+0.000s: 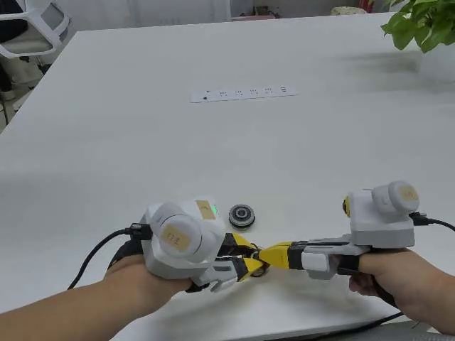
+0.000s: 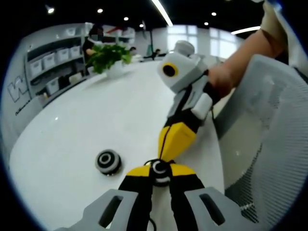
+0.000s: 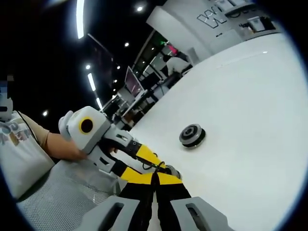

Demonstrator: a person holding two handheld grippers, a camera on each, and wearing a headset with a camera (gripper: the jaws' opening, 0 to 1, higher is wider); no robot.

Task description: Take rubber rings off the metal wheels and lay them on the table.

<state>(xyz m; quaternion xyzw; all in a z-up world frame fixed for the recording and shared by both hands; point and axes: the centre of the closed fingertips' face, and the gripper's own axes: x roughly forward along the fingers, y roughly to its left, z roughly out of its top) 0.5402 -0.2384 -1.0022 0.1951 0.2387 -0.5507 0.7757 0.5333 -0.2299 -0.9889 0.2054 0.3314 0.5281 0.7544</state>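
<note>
Left gripper [image 1: 245, 266] clamps a small metal wheel [image 2: 160, 172]; right gripper [image 3: 156, 177], jaws pressed together, touches it. Second wheel [image 1: 242, 215] sits nearby on the white table [image 1: 213, 149].

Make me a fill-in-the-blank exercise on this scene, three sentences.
1. The left gripper has its jaws ____ on a small wheel.
2. The right gripper pinches that wheel's thin ring, which is ____ in colour.
3. Counting the second wheel, which lies loose on the table, the wheels number ____.
Missing words: shut; black; two.
</note>
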